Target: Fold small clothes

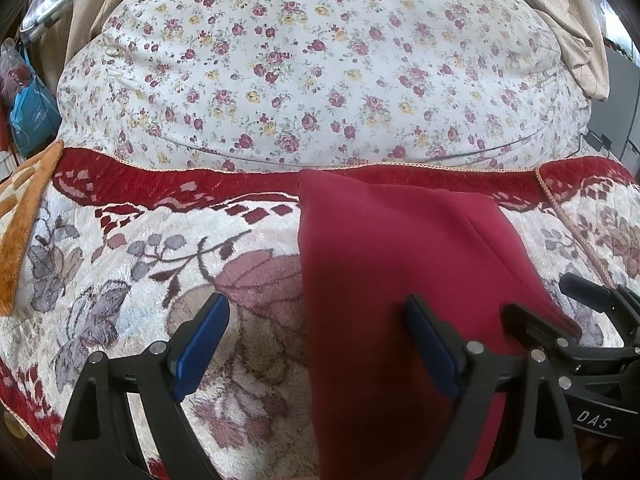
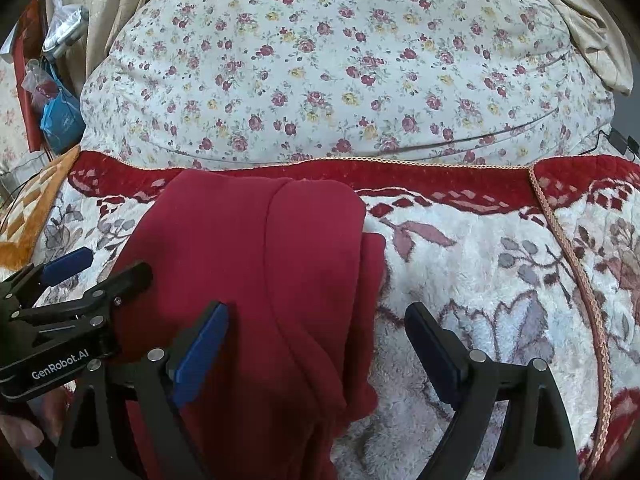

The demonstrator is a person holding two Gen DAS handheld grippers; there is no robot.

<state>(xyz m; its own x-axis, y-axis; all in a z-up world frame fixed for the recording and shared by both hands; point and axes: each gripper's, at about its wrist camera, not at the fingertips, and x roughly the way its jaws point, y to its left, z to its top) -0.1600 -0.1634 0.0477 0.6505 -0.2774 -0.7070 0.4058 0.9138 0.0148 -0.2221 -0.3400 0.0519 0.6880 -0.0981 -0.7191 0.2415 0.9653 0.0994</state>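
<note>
A dark red garment (image 1: 384, 264) lies folded lengthwise on a plush floral blanket (image 1: 132, 264); it also shows in the right wrist view (image 2: 256, 256). My left gripper (image 1: 316, 344) is open, straddling the garment's left edge near its near end. My right gripper (image 2: 316, 352) is open over the garment's right edge. Each gripper shows in the other's view: the right one (image 1: 560, 320) at the garment's right side, the left one (image 2: 100, 276) at its left side. Neither holds cloth.
A big white quilt with small roses (image 1: 320, 72) bulges behind the blanket's red border. Beige curtains (image 1: 568, 20) hang at the back. Bags and clutter (image 1: 28, 96) stand at the far left. An orange patterned cloth (image 1: 20, 224) lies at the left edge.
</note>
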